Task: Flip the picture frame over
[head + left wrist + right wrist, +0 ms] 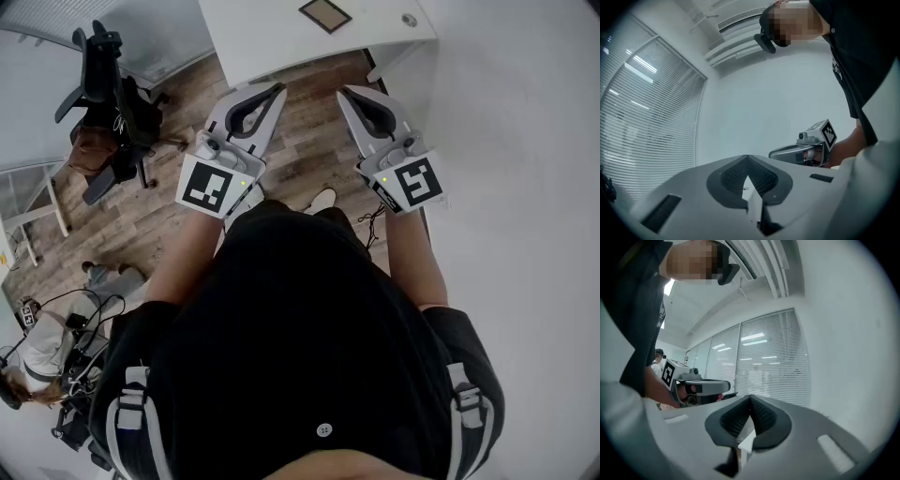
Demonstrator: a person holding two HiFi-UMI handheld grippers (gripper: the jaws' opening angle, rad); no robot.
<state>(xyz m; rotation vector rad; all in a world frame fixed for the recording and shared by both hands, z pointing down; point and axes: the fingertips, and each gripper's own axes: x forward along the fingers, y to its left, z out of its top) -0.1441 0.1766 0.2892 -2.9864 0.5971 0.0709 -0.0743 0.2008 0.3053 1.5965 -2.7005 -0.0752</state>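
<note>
The picture frame (325,14), small with a dark border and brown face, lies flat on the white table (272,42) at the top of the head view. My left gripper (277,91) and right gripper (344,94) are held side by side in front of the person's body, short of the table's near edge and over the wooden floor. Both are shut with nothing between the jaws. In the left gripper view the pads (761,180) meet at the tip, and the right gripper (806,149) shows beside them. In the right gripper view the pads (761,420) also meet. Neither gripper view shows the frame.
A small round object (409,20) sits on the table to the frame's right. A black office chair (112,98) stands at the left on the wooden floor (309,155). Cables and gear (56,328) lie at the lower left. A white wall (525,141) runs along the right.
</note>
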